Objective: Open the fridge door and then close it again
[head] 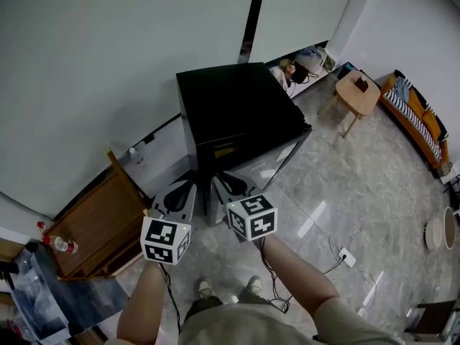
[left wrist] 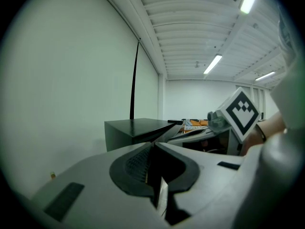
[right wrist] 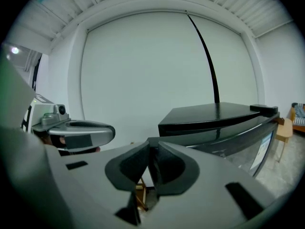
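Black fridge (head: 237, 106) against far wall, contents not visible, left gripper (left wrist: 151, 146) jaws together, empty, right gripper (right wrist: 151, 152) jaws together, empty, both just near fridge front

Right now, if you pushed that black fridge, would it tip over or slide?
Probably neither easily. The fridge is a squat, wide box standing flat on the floor, so tipping seems unlikely. It looks heavy; on those smooth tiles it might slide slightly.
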Available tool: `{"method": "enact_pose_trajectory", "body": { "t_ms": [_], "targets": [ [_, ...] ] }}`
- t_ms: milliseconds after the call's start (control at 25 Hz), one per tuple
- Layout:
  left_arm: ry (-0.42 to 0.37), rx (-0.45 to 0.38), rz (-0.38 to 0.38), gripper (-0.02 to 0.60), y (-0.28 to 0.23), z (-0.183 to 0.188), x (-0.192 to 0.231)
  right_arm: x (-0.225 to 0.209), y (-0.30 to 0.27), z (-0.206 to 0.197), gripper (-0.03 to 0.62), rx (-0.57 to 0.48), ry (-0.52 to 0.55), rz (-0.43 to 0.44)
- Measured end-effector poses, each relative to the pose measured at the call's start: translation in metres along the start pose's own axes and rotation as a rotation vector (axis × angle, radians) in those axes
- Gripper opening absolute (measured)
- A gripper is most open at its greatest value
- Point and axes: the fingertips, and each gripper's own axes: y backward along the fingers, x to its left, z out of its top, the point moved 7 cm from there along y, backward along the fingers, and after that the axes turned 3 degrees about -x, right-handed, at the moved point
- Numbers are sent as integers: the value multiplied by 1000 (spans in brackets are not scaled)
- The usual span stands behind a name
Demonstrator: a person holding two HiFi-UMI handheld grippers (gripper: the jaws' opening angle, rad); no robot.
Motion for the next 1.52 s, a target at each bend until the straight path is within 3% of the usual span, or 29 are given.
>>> {"method": "enact_pose_trajectory", "body": {
  "t_ms": [600, 880, 1120, 1320, 1520],
  "targets": [
    [23, -33, 18, 20, -10, 2, 25, -11, -41, 13, 21, -3, 21, -30],
    [29, -31, 25, 20, -12, 0, 33, -10, -52, 14, 0, -13, 106, -96],
    [30, -19, 18, 20, -15, -2, 30, -13, -51, 14, -3, -14, 76, -75],
    [36, -35, 37, 20, -11, 4, 26, -19, -48, 14, -2, -24, -81, -39],
    [56, -34, 47, 20, -3, 11, 25, -19, -31, 28, -2, -67, -86, -42]
  ]
}}
